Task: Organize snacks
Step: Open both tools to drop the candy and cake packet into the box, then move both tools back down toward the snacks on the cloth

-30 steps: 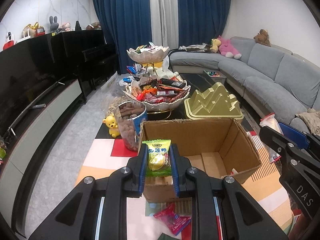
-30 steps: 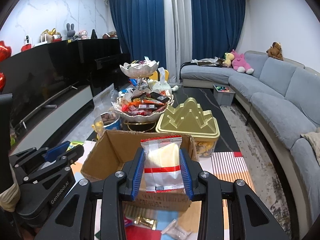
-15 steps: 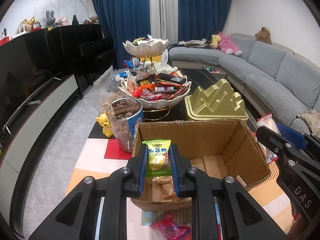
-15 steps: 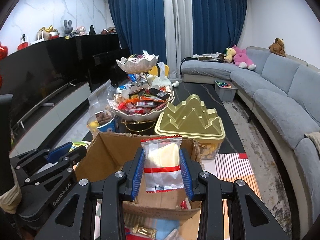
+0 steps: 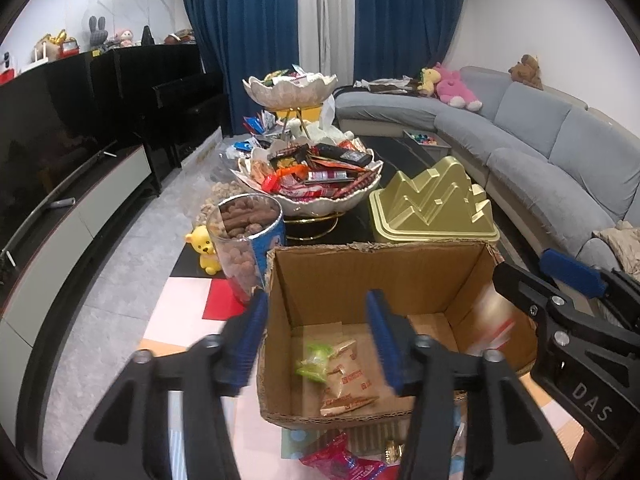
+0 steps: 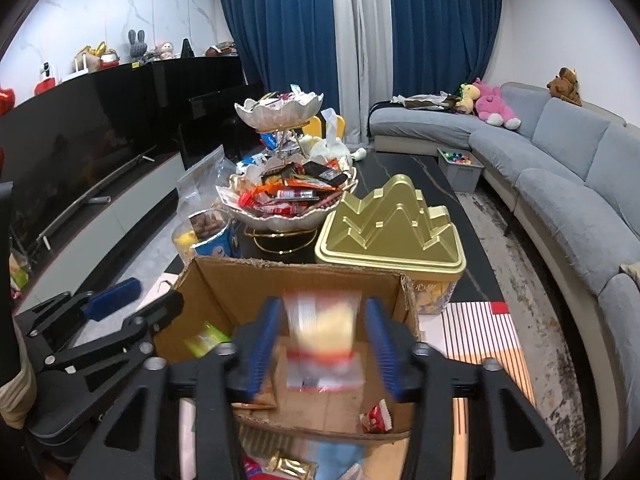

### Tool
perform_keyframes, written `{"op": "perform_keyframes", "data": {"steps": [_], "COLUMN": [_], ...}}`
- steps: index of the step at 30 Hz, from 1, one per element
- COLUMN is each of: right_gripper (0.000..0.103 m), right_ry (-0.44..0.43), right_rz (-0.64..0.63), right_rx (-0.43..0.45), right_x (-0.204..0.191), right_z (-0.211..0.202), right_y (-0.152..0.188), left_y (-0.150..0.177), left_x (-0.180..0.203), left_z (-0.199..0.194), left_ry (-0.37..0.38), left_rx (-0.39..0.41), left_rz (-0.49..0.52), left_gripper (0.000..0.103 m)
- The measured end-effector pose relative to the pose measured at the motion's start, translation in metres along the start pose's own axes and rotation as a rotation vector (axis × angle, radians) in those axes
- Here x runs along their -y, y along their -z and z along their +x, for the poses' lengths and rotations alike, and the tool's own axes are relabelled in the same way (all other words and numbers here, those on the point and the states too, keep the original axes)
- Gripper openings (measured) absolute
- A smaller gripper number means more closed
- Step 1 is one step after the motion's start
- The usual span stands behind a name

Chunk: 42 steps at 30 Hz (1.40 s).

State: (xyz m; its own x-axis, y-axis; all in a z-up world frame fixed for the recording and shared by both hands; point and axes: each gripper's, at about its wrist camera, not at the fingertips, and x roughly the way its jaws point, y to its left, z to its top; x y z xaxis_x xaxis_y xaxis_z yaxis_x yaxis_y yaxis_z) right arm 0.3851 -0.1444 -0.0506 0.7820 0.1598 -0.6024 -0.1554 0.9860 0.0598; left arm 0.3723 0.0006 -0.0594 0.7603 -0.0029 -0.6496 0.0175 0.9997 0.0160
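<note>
Living-room clutter fills both views: a grey sofa (image 6: 560, 168) to the right, a dark tabletop (image 6: 408, 168) ahead of me carrying a tiered snack bowl (image 5: 308, 184) and a gold mountain-shaped tin (image 5: 432, 208). Nearest me sits the open cardboard box (image 5: 360, 276), and I read this as the drop-off step.

My left claw (image 5: 318, 340) stands apart over the box with nothing between its pads; a green candy packet (image 5: 314, 360) lies on the box floor among orange-printed wrappers (image 5: 346, 376). My right claw (image 6: 320, 344) is also spread, and the clear packet with the yellow snack (image 6: 320, 336) shows blurred between the pads, seemingly free of both and dropping into the box.

Next, I judge, both claws should lift clear of the box walls and go for the loose wrappers on the tabletop in front of it, such as the pink one (image 5: 340, 460).
</note>
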Motion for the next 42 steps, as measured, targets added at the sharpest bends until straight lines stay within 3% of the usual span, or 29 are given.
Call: {"op": "perform_keyframes", "data": {"steps": [2,10,30,42], "right_gripper": [0.073,0.075,0.075,0.075], "right_ry": [0.010,0.041,0.102,0.089], "right_rz": [0.005,0.011,0.001,-0.047], "right_rx": [0.016,0.031,0.058,0.035], "right_x": [0.001,0.008,0.034,0.046], "right_z": [-0.004,-0.019,-0.082,-0.104], "right_y": [-0.001,-0.006,0.017,0.053], "left_y": [0.000,-0.004,0.017,0.057], "left_x": [-0.001,-0.003,0.026,0.049], "left_z": [-0.003,-0.018,-0.071,-0.091], "left_ry": [-0.012,-0.028,-0.008,-0.040], "left_rx": [0.007,0.036,0.066,0.011], "left_rz": [-0.004,-0.008,0.035,0.003], "left_gripper": [0.063,0.076,0.077,0.077]}}
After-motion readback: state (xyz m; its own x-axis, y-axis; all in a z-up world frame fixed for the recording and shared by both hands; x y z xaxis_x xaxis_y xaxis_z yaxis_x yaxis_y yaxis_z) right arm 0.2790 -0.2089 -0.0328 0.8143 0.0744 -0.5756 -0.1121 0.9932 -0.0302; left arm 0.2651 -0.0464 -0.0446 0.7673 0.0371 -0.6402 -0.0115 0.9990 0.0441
